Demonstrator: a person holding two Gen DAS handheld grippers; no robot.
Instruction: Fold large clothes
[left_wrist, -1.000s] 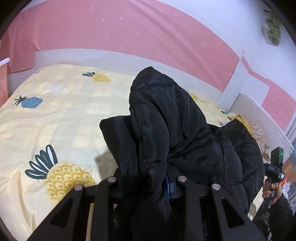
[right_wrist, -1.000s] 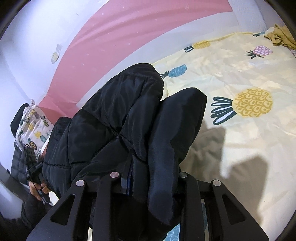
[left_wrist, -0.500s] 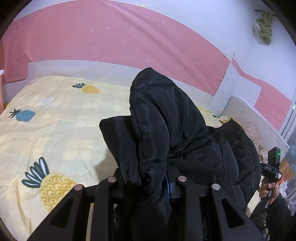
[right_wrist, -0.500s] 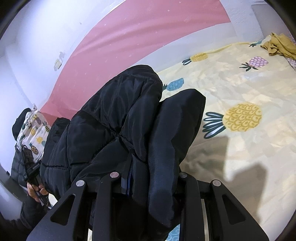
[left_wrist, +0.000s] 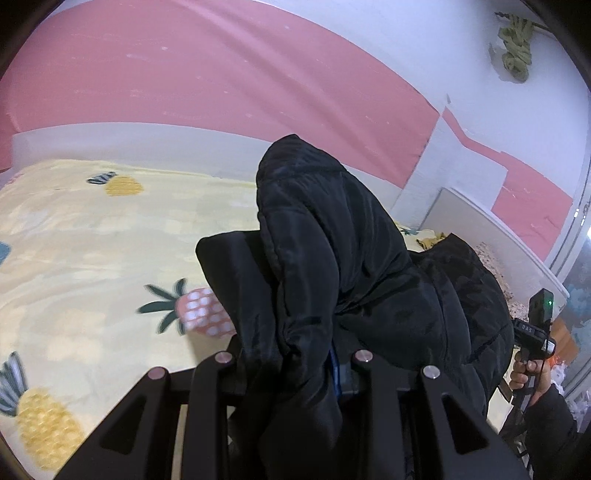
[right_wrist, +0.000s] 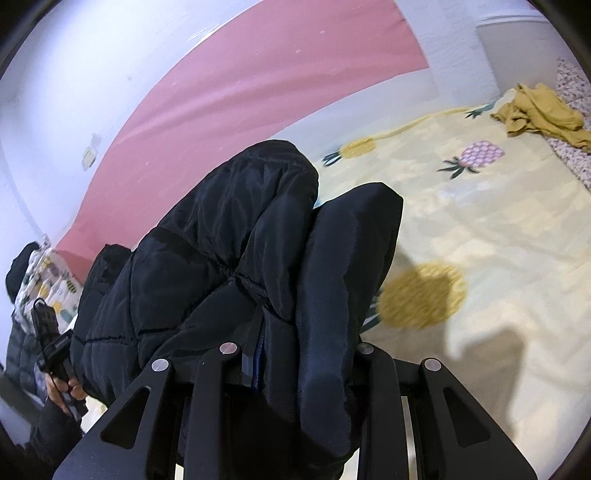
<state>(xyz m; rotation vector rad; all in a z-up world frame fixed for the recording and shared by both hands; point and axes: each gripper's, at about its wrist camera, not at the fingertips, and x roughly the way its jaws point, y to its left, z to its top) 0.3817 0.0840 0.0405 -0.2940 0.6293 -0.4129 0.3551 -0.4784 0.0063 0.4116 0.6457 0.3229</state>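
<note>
We are holding the black puffer jacket (left_wrist: 332, 266) bunched and raised above the pineapple-print bedspread (left_wrist: 92, 258), each end clamped in a closed gripper, left gripper (left_wrist: 295, 363) and right gripper (right_wrist: 295, 354), presumably so we can spread it flat for folding.

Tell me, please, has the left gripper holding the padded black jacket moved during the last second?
Yes. The left gripper, shut on the padded black jacket, has swung right: the yellow pineapple-print bedspread slid leftward in its view.
</note>
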